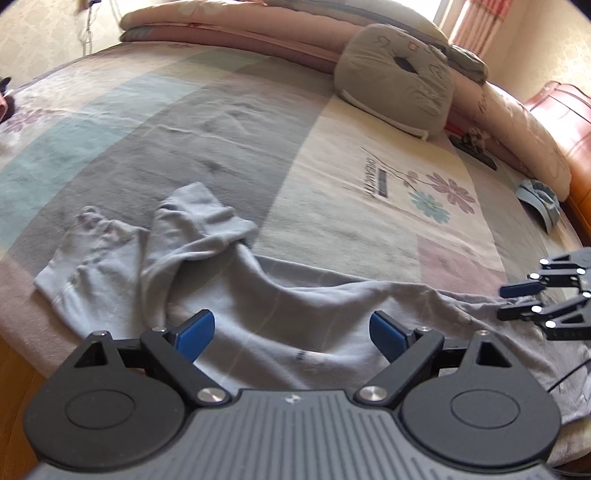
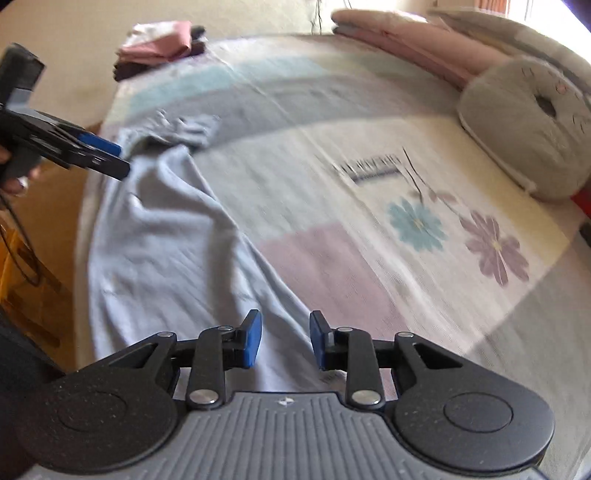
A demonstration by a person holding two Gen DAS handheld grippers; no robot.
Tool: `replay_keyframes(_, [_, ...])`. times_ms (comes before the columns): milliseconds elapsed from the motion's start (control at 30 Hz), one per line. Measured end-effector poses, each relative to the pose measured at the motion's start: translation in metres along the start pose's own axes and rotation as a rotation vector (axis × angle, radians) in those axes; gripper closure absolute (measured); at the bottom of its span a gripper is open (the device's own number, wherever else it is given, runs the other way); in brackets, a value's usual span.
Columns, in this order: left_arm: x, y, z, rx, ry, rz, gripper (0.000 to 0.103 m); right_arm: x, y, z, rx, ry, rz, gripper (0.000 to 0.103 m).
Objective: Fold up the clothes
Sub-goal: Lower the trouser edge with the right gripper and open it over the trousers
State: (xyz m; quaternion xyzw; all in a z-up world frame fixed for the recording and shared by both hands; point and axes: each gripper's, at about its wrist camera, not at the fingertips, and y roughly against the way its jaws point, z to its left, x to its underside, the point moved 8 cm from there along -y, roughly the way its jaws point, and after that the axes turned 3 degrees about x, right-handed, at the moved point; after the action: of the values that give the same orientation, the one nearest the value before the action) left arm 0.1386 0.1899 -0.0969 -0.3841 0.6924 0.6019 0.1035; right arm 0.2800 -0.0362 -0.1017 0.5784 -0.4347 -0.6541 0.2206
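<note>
A pale blue long-sleeved garment (image 1: 258, 306) lies crumpled along the near edge of the bed, its sleeves (image 1: 199, 218) bunched at the left end. My left gripper (image 1: 291, 334) hovers over the middle of it, jaws wide apart, nothing between the blue pads. In the right wrist view the same garment (image 2: 166, 240) stretches away to the left. My right gripper (image 2: 285, 338) hangs above its near end, open by a narrow gap, with cloth under the pads but not pinched. The right gripper (image 1: 517, 301) also shows at the right edge of the left wrist view, and the left gripper (image 2: 107, 157) at far left of the right one.
The bed has a patchwork sheet with flowers (image 1: 369, 206). A grey cat-face cushion (image 1: 395, 74) and folded pink quilts (image 1: 221, 22) lie at the back. Folded clothes (image 2: 159, 44) are stacked at the far corner. A blue cap (image 1: 539, 203) sits near the wooden headboard (image 1: 565, 122).
</note>
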Motion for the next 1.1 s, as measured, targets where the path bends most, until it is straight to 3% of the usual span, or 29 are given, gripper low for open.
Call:
replay_keyframes(133, [0.003, -0.001, -0.008, -0.003, -0.005, 0.011, 0.012, 0.010, -0.015, -0.003, -0.031, 0.049, 0.026, 0.073])
replay_keyframes(167, [0.003, -0.001, -0.008, -0.008, -0.004, 0.013, 0.012, 0.010, -0.017, -0.001, -0.030, 0.056, 0.025, 0.093])
replay_keyframes(200, [0.004, -0.001, -0.009, -0.011, -0.003, 0.014, 0.012, 0.011, -0.019, 0.000, -0.024, 0.063, 0.022, 0.098])
replay_keyframes(533, [0.003, -0.011, -0.027, 0.012, -0.044, 0.040, 0.012, 0.012, -0.017, -0.014, 0.030, -0.019, -0.017, 0.096])
replay_keyframes(567, [0.002, -0.011, -0.030, 0.016, -0.052, 0.039, 0.012, 0.011, -0.012, -0.015, 0.043, -0.036, -0.031, 0.090])
replay_keyframes(667, [-0.001, -0.011, -0.038, 0.032, -0.085, 0.032, 0.012, 0.012, 0.008, -0.017, 0.063, -0.090, -0.068, 0.086])
replay_keyframes(833, [0.003, -0.024, -0.064, 0.145, -0.132, 0.077, 0.012, 0.039, 0.025, -0.008, 0.017, -0.143, -0.043, 0.071])
replay_keyframes(933, [0.012, -0.038, -0.082, 0.190, -0.176, 0.124, 0.012, 0.064, 0.010, -0.029, 0.141, -0.192, 0.002, 0.071])
replay_keyframes(967, [0.015, -0.043, -0.086, 0.191, -0.186, 0.134, 0.012, 0.067, 0.010, -0.038, 0.129, -0.239, -0.032, 0.072])
replay_keyframes(1033, [0.018, -0.053, -0.089, 0.165, -0.195, 0.132, 0.012, 0.070, 0.011, -0.056, 0.125, -0.339, -0.077, 0.082])
replay_keyframes(1100, [0.017, -0.063, -0.085, 0.094, -0.173, 0.129, 0.012, 0.071, 0.012, -0.067, 0.124, -0.413, -0.104, 0.087])
